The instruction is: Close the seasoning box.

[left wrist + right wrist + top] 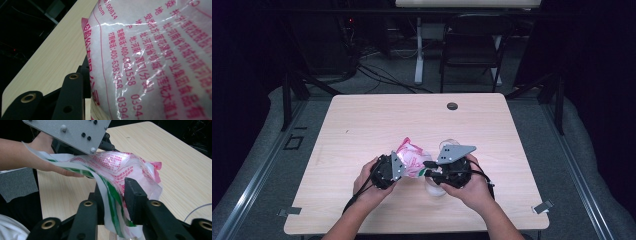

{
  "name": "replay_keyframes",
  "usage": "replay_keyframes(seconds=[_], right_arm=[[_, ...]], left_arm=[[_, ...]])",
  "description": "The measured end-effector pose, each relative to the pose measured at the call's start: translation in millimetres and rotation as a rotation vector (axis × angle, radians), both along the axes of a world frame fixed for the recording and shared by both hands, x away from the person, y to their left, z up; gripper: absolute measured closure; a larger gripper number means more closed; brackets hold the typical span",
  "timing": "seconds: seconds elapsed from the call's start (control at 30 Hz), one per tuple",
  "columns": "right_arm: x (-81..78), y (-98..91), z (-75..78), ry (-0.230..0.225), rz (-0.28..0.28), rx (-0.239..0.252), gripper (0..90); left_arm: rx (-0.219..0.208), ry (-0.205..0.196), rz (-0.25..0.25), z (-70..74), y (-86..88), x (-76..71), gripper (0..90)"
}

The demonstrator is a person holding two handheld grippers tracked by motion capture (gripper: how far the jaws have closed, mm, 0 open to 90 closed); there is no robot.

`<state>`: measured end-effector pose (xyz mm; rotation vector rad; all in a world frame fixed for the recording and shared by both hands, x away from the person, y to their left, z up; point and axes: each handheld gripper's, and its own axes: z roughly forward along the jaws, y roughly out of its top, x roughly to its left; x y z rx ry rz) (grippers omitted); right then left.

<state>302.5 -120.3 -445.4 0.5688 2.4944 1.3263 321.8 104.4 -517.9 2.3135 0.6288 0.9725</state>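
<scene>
Both grippers meet over the near middle of the table (pixel 362 120), sharing a plastic bag (pixel 412 157) with pink print. The left gripper (pixel 388 171) clamps one end. The right gripper (pixel 115 202) has the green-striped edge between its jaws; whether they pinch is hard to tell. Its camera shows those stripes, while the left gripper view gives blurred close-up print. A clear cup (pixel 435 188) sits half hidden below the right hand.
</scene>
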Motion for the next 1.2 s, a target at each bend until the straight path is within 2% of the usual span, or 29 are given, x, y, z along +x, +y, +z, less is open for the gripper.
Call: replay_keyframes(seconds=[0.3, 0.53, 0.8, 1.2], right_arm=[[1.6, -1.1, -1.3, 0.014, -0.006, 0.004, 80.9], [3.1, -3.3, -2.2, 0.033, -0.013, 0.018, 89.3], [4.0, -3.9, -3.6, 0.056, -0.011, 0.029, 90.0], [5.2, -5.0, -5.8, 0.078, -0.013, 0.035, 90.0]], left_arm=[[0.023, -0.018, -0.002, 0.6, -0.9, -0.5, 60.3], [0.04, -0.055, -0.002, 2.8, -2.1, -1.2, 60.3], [0.053, -0.074, -0.001, 4.3, -1.5, -1.0, 60.4], [0.104, -0.131, -0.007, 6.6, -2.3, -1.9, 60.4]])
